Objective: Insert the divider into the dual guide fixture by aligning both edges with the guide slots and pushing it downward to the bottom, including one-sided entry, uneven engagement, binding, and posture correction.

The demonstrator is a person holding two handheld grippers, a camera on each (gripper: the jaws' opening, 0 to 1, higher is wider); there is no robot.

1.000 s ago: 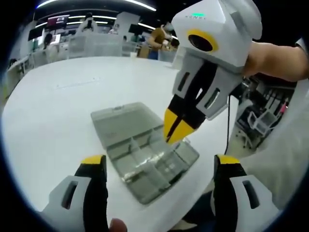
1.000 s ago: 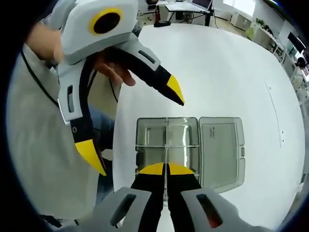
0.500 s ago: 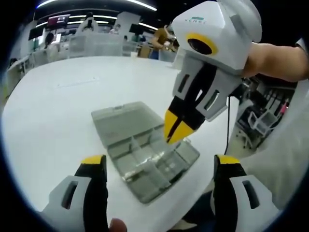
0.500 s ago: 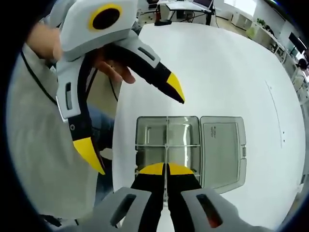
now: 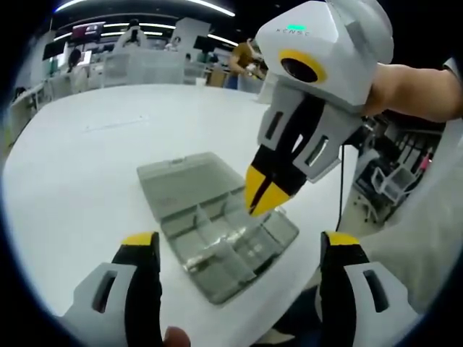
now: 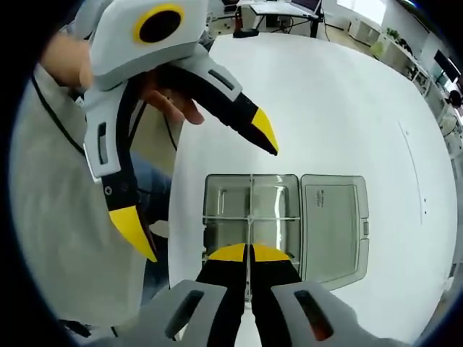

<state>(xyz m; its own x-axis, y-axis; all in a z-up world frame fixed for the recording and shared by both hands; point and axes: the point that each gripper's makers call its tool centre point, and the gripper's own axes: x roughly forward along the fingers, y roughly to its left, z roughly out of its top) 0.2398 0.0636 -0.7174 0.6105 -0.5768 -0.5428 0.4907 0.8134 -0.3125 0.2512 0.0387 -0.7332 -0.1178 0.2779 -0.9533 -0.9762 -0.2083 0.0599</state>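
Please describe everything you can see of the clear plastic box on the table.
The clear plastic box lies open on the white table, its lid folded flat beside the tray. Thin clear dividers split the tray into compartments. The right gripper, jaws together, holds a thin clear divider above it. The left gripper hangs open nearby.

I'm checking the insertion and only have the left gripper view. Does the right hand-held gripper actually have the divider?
Observer: Yes. In the right gripper view, the right hand-held gripper is shut on the clear divider.
Operator: Is it sitting straight?
Observer: It runs along the middle of the open box, square to the cross partition.
Operator: Is my left one touching anything?
Observer: No. The left hand-held gripper hangs open, apart from the box.
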